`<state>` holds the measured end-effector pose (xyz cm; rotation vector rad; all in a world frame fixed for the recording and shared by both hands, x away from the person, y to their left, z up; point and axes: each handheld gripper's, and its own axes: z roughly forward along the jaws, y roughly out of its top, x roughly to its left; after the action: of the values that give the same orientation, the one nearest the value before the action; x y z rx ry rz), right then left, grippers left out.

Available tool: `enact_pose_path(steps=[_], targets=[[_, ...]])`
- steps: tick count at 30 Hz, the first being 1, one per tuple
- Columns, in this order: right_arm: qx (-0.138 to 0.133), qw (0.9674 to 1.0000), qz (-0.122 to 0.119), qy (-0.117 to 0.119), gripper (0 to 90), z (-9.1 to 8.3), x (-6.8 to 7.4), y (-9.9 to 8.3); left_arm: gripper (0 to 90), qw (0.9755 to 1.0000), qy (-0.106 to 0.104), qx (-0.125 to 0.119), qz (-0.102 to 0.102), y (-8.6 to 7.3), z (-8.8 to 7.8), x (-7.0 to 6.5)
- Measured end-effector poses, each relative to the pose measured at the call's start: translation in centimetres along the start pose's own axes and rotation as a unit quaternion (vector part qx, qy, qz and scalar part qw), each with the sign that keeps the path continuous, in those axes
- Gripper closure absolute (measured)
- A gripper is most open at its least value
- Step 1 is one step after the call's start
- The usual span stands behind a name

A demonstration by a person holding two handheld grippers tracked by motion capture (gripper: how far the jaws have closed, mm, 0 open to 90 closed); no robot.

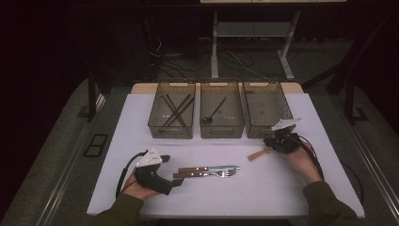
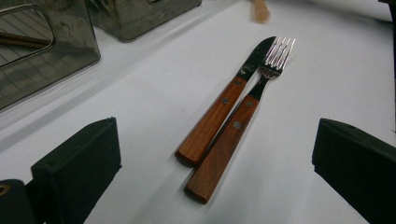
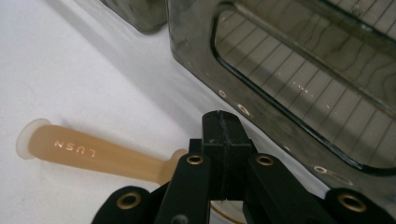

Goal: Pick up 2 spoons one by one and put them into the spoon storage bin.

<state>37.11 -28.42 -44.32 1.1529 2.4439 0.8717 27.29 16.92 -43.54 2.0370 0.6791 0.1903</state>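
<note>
Bare white table [image 1: 282, 183] is seen around the knife [image 2: 219, 107] — left gripper [image 2: 215, 163] spread wide before it, empty; right gripper [image 3: 223, 135] clamped together beside a beige handle [image 3: 93, 154]

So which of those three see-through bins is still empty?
The right-hand bin, nearest the right gripper. The left bin holds dark chopsticks and the middle bin holds a spoon.

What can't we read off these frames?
- Tan utensil: its working end is hidden under the right gripper in the right gripper view; too small in the high view.
- Whether the shut jaws actually pinch it: contact hidden.
- Right bin: contents unreadable through dark mesh, high view.
- Left bin: cut off by the left gripper view's edge.
</note>
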Motion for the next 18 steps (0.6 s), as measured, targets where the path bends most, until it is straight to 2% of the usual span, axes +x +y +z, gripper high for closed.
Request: enact_pose_path(steps=[18], targets=[[0.017, 0.9999, 0.0, 0.0, 90.0, -0.41, -0.08, -0.41, 0.8, 1.0, -0.007, 0.004, 0.001, 0.0, 0.1, -0.07]])
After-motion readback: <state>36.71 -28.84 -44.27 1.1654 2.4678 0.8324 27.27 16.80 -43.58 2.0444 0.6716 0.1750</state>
